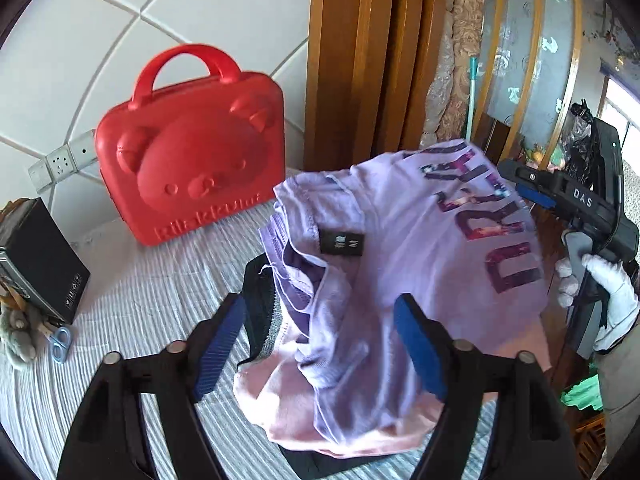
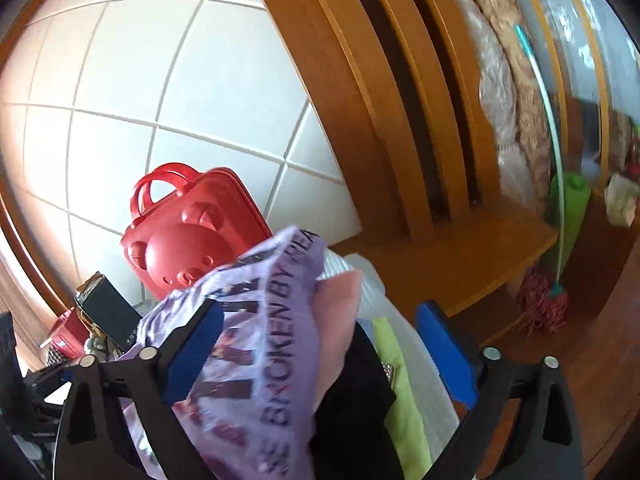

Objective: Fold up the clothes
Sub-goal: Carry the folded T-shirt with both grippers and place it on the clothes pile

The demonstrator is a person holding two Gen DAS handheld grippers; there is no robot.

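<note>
both the left tongs (image 1: 320,344) and right tongs (image 2: 320,356) stand spread, pinching nothing, the folded lilac t-shirt (image 1: 400,240) apparently released onto the clothes pile (image 1: 340,408).

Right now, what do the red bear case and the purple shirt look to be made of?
Red bear case: likely hard moulded plastic, slightly glossy, with an embossed face and rigid handle. Purple shirt: soft knit fabric, probably cotton jersey; it creases, has stitched hems and printed lettering.

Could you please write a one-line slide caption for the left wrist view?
Open left tongs over a lavender T-shirt on stacked clothes, red bear case behind.
</note>
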